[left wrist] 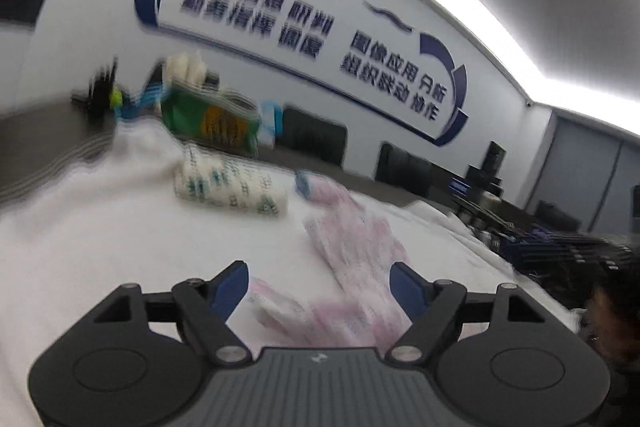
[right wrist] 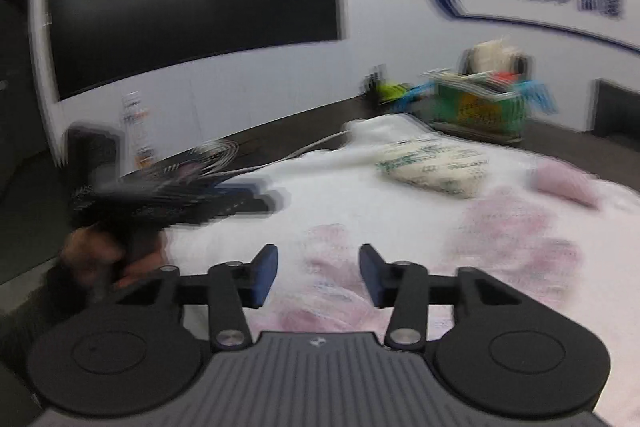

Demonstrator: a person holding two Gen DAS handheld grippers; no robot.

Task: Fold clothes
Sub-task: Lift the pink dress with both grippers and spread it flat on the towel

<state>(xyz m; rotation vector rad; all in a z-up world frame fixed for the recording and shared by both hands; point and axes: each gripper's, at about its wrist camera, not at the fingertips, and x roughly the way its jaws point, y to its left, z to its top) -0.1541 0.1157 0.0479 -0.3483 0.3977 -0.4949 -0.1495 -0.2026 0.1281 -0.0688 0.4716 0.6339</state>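
Note:
A pink-and-white patterned garment (left wrist: pixel 352 267) lies spread on a white-covered table (left wrist: pixel 100 247). My left gripper (left wrist: pixel 320 287) is open, its blue pads on either side of the garment, just above it. In the right wrist view the same pink garment (right wrist: pixel 516 235) lies ahead and to the right. My right gripper (right wrist: pixel 318 273) is open over its near edge, holding nothing. Both views are blurred by motion.
A rolled white cloth with green print (left wrist: pixel 232 183) (right wrist: pixel 436 167) lies further back. A green basket of items (left wrist: pixel 212 115) (right wrist: pixel 476 107) stands at the far table end. The other hand-held gripper (right wrist: pixel 132 203) shows at left. Dark chairs (left wrist: pixel 560 239) stand to the right.

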